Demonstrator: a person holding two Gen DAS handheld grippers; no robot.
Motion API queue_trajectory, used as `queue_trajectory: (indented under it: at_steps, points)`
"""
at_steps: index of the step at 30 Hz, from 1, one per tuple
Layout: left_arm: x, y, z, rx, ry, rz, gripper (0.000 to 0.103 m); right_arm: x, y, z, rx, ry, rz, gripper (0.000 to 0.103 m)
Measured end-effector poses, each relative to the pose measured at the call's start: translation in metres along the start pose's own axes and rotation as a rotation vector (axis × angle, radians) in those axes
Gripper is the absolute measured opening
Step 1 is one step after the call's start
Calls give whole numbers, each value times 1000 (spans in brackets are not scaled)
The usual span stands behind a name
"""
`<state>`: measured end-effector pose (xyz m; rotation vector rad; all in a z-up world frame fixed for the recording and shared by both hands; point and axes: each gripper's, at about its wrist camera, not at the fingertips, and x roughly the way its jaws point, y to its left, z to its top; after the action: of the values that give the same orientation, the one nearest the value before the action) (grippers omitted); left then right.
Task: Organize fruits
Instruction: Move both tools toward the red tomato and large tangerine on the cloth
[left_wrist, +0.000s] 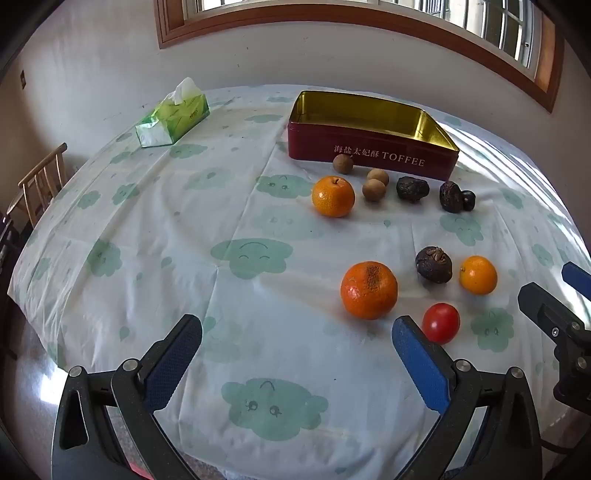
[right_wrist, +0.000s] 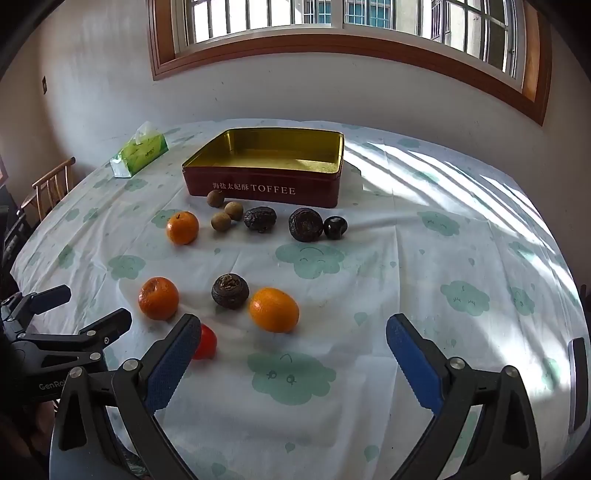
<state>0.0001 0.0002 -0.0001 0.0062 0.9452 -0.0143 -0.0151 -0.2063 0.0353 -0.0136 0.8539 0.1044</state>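
Both grippers hang above the near part of the table with their blue-padded jaws spread wide and nothing between them: the left gripper over bare cloth, the right gripper likewise, tilted down toward the fruit. On the cloud-printed tablecloth a red toffee tin stands open and empty at the far side. Just in front of it lie three small brown longans, a small orange, two wrinkled dark fruits and a small glossy black one. Nearer lie a blemished orange, another dark fruit, an orange and a red tomato, just beside the left gripper's right finger. A green tissue box sits far left.
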Motion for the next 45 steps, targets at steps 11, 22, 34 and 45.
queue_trajectory:
  at_steps: [11, 22, 34, 45]
  points:
    - [7, 8, -4, -21, 11, 3, 102, 8, -6, -10, 12, 37, -4, 96]
    - [12, 4, -5, 10, 30, -3, 102, 18, -7, -13, 23, 74, -6, 90]
    - [12, 3, -6, 27, 32, -27, 102, 22, -10, -14, 38, 91, 1, 82]
    - [15, 6, -8, 14, 45, -25, 101, 22, -6, -17, 32, 96, 13, 81]
